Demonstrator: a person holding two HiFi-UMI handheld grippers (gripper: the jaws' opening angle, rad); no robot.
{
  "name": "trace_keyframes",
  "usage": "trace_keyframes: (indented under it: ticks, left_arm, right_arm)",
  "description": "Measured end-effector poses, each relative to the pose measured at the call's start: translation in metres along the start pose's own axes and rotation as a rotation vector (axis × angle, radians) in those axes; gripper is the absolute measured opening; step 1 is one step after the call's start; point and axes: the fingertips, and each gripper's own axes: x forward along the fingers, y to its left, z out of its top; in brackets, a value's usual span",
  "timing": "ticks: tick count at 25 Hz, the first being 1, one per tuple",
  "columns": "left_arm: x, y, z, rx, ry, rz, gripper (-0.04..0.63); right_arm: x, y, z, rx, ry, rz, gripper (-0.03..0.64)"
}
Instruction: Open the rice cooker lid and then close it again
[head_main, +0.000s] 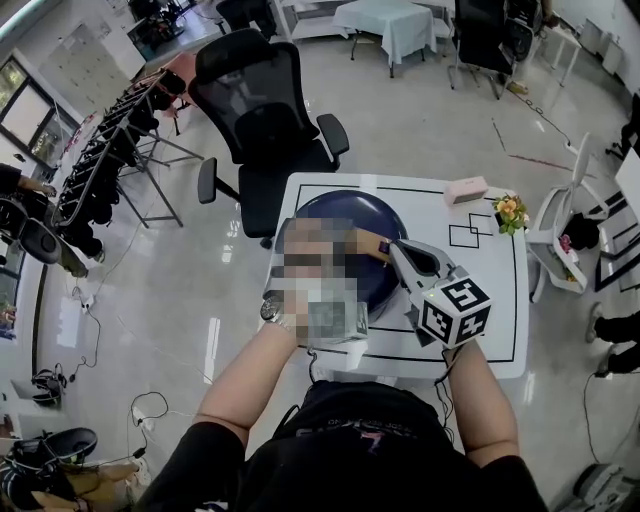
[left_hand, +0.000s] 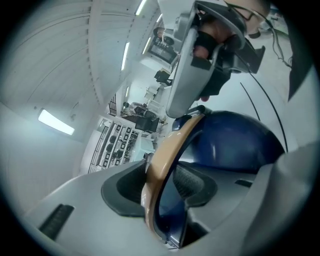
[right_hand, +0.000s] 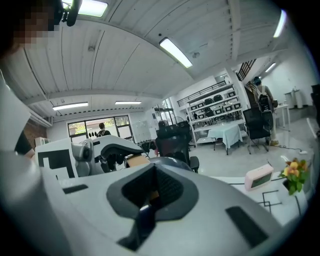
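Rack (head_main: 100, 150): far left, with dark objects in rows.
Floor (head_main: 180, 290): pale and glossy, with some cables lying on it.
Chair (head_main: 265, 120): black, just behind the table.
Table (head_main: 500, 320): white top with black lines drawn on it.
Rice cooker (head_main: 340, 212): dark blue, in the middle of the table.
Left gripper (left_hand: 160, 186): clamped on the cooker's tan handle (left_hand: 167, 150).
Right gripper (head_main: 388, 247): jaws pressed together, holding nothing, tip at the cooker's top.
Pink box (head_main: 466, 189): near the far edge of the table.
Flowers (head_main: 510, 211): just beside the pink box, to its right.
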Motion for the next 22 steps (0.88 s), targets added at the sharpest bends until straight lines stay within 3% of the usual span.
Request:
trace_keyframes:
  ticks: [5,8,11,15,20,22]
  left_arm:
    - [-0.004,0.004,-0.004,-0.055,0.036,0.049,0.179]
    - [-0.014,0.006,-0.010,-0.147,0.051,0.107,0.174]
    - [-0.036,0.005,-0.018,-0.274,0.070,0.165,0.116]
    - [-0.077,0.002,-0.030,-0.601,0.041,0.170,0.026]
    - [-0.138,-0.001,-0.049,-1.139,-0.165,0.088,0.003]
    - [-0.158,0.000,-0.061,-1.271,-0.204,0.094,0.003]
  right_arm:
    - [0.000,0.000,0.001,-0.004,0.007,0.046,0.002]
    - [0.000,0.000,0.001,-0.021,0.003,0.066,0.002]
    - [-0.003,0.000,0.001,-0.054,-0.026,0.073,0.002]
    - [-0.010,0.010,0.017,-0.177,-0.097,0.082,0.002]
    - [-0.003,0.052,0.030,-0.166,-0.162,0.130,0.002]
    - [-0.002,0.070,0.031,-0.169,-0.166,0.150,0.002]
